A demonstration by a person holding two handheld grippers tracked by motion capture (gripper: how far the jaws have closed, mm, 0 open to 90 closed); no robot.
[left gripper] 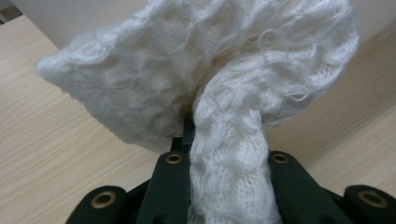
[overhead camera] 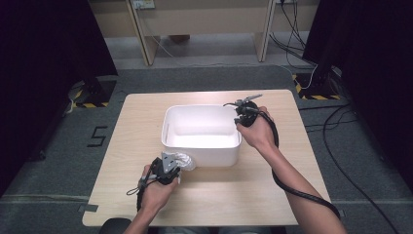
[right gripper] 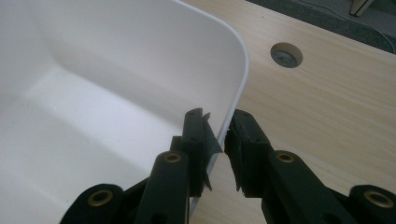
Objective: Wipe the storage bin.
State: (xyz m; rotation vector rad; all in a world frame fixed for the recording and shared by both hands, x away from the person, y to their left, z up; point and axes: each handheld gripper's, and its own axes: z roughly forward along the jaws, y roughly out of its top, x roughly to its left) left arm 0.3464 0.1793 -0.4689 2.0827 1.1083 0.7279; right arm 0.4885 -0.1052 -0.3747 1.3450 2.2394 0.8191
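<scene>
From the high view I see a pale wood-grain table (overhead camera: 122,195) carrying a white, smooth-walled rectangular tub (overhead camera: 201,146) with rounded corners, my left gripper (overhead camera: 168,165) at its near left corner beside a bunched white cloth (overhead camera: 185,159), and my right gripper (overhead camera: 243,113) at the tub's right rim. In the left gripper view, the cloth (left gripper: 224,88) is a fuzzy, open-knit white fabric, a twisted strand of it clamped between the closed black jaws while the rest billows above the table. In the right gripper view, the jaws straddle the tub's thin glossy wall (right gripper: 236,88), one inside and one outside, pinching it, with a round hole (right gripper: 286,54) in the tabletop beyond.
</scene>
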